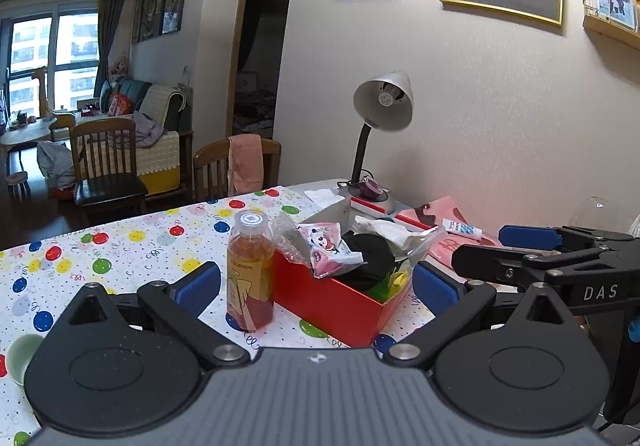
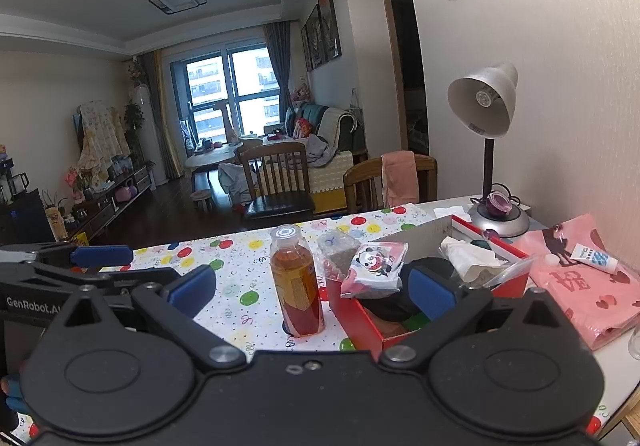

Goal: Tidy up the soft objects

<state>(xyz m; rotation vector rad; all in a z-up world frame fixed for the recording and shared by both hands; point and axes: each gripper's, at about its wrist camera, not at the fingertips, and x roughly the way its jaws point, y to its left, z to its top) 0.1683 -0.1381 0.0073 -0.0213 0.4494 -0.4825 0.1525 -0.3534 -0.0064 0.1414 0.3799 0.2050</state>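
Left gripper (image 1: 316,282) sits low centre of its own view, level w/ the tabletop, pointing across the table toward the wall. Fingers spread wide, blue pads (image 1: 200,286) well apart, nothing pinched. Between them in the frame: a bottle (image 1: 251,270) of orange-red drink, upright, and the near corner of a red box (image 1: 336,306). Can't tell if either pad touches anything; both look short of the box.

Right gripper (image 2: 312,292) same pose in its view: low centre, roughly level, fingers spread wide, empty. Its right pad (image 2: 432,292) overlaps the box's contents in the frame; contact can't be told. In the left view it shows at the right edge as a black linkage w/ blue pads, beside and a bit beyond the left one.

Soft stuff is in the red box, centre-right of both views: a panda-print packet (image 1: 326,246) on top at the left end, a black fabric item (image 1: 372,258) under it, white crumpled tissue (image 2: 468,258) toward the back, clear plastic bags spilling over the rims, sth green/yellow at the near corner.

Bottle stands just left of the box on the balloon-print tablecloth (image 1: 120,258). Desk lamp (image 1: 384,106) behind the box, by the wall. Pink "LOVE" bag (image 2: 580,286) lies flat right of the box, a small white tube (image 2: 592,258) on it. Pale green cup (image 1: 20,356) at lower left edge of the left view.
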